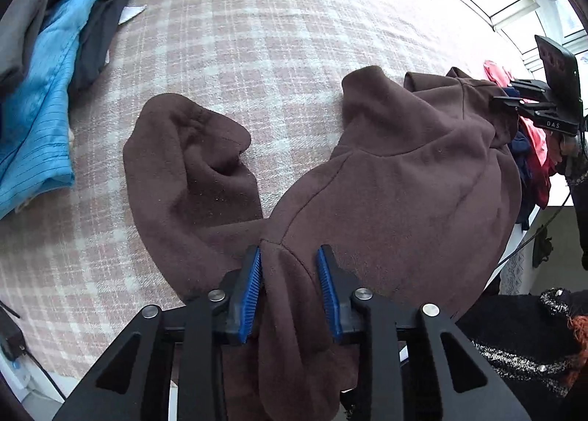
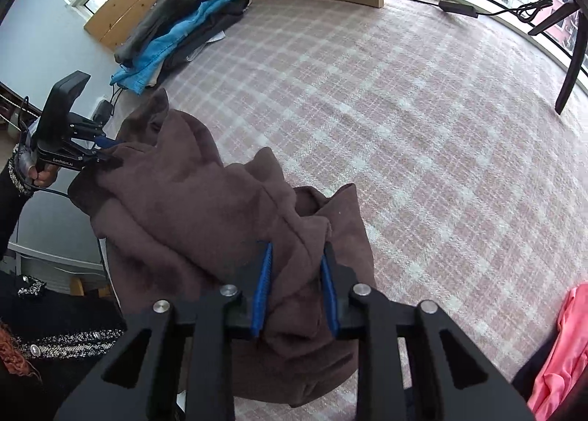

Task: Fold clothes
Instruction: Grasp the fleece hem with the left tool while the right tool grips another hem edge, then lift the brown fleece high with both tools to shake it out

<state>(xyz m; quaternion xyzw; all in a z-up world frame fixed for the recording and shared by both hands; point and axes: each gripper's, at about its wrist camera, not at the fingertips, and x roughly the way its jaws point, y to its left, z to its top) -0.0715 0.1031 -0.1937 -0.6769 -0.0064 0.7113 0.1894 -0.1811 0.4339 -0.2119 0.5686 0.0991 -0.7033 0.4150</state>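
Brown fleece garment (image 1: pixel 397 178) lies at the near edge of the bed, part draped on the plaid blanket (image 1: pixel 257 35), part lifted between the two tools. Not folded as it lies: bunched, one sleeve (image 1: pixel 183 171) thrown out toward 10 o'clock in the left wrist view, collar (image 1: pixel 371 90) standing up near 1 o'clock.

Left gripper (image 1: pixel 290 288): blue ribbed pads (image 1: pixel 250 292) pinch a gathered ridge of fleece where the sleeve seam meets the body. Jaws not fully together, because the bunched cloth fills the gap (a thick wad, so the grip looks firm). Right gripper (image 2: pixel 297 285): same story, pads clamped on a fold of the opposite side.

Judgement: two holds set wide apart on one garment fit either spreading it flat or carrying one edge over to make a fold; these views do not settle which.

Materials:
- Fleece is thick, matte, slightly pilled; seams show as thin raised lines. Soft, heavy drape; likely to sag between the holds and slump when let go.
- Blanket is a woven pink and white check, coarse enough to drag on fleece.
- Stack of clothes (image 2: pixel 176 31) at 11 o'clock in the right wrist view: grey, bright blue, dark layers, flat and squared.
- Pink cloth (image 2: pixel 562 347) at 4 o'clock there, smooth with a sheen, crumpled.
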